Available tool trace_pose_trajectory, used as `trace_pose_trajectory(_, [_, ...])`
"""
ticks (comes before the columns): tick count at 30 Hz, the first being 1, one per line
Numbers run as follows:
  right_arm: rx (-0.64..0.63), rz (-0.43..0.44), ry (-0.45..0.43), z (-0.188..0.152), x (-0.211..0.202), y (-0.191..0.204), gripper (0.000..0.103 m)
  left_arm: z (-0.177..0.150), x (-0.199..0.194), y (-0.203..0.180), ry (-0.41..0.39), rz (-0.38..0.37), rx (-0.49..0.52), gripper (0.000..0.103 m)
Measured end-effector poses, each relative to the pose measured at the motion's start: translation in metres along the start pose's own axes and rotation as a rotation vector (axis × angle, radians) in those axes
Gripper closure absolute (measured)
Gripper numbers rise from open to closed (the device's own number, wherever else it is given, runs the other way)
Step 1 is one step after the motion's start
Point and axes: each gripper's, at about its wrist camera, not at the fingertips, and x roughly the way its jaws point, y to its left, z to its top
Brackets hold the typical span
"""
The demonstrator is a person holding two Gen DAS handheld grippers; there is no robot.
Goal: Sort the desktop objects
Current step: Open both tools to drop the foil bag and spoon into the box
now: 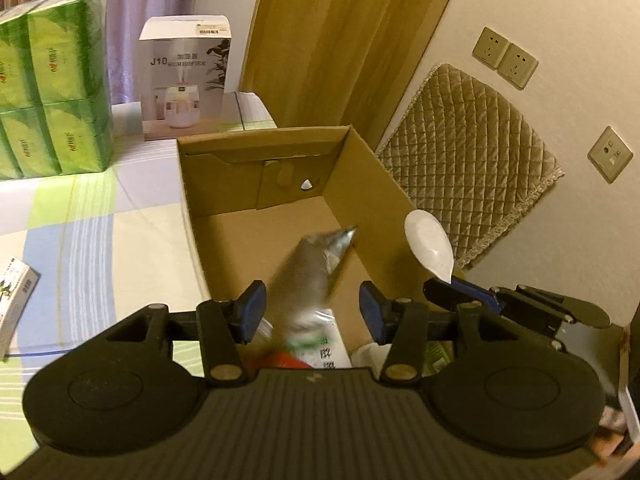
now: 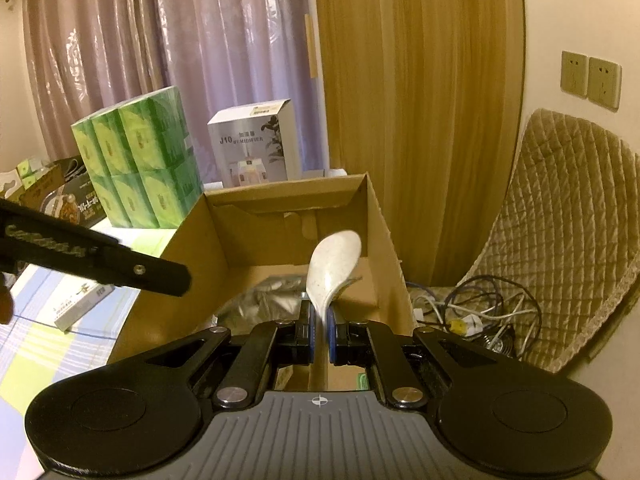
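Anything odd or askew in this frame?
One thing: a silvery bag is blurred between the open left gripper and the box, apparently mid-drop. The right gripper holds the spoon normally.

Checked tablecloth [image 1: 100,232], cardboard box [image 1: 192,184], green tissue packs [image 1: 52,92] (stacked), humidifier box [image 1: 184,80]

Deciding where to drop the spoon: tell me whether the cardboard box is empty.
Not empty. The cardboard box holds a silvery packet and, nearer, a white packet. The white spoon is outside, held above it by the right gripper.
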Motion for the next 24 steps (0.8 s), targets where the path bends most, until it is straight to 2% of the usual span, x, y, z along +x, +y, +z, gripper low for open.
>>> trace_pose_trajectory(8, [-0.006,0.007,0.007,0.005,0.007,0.004,0.100,-0.008,-0.012,0.006,-0.019,0.013,0.008,0.055])
trace_pose_trajectory(12, [-0.021,0.008,-0.018,0.012,0.010,0.006,0.097,-0.008,-0.015,0.008,-0.024,0.015,0.007,0.054])
trace_pose_trajectory(13, [-0.020,0.003,-0.021,0.014,0.010,0.005,0.094,-0.009,-0.016,0.009,-0.024,0.014,0.005,0.054])
trace_pose_trajectory(15, [-0.006,0.004,-0.029,0.016,0.008,0.002,0.057,-0.011,-0.019,0.012,-0.026,0.017,0.001,0.054])
trace_pose_trajectory(16, [-0.003,0.002,-0.037,0.016,0.006,0.001,0.051,-0.012,-0.020,0.014,-0.027,0.019,-0.002,0.054])
trace_pose_trajectory(24, [0.019,-0.003,-0.025,0.000,-0.009,-0.002,0.049,-0.025,-0.030,0.030,-0.019,0.026,-0.029,0.051])
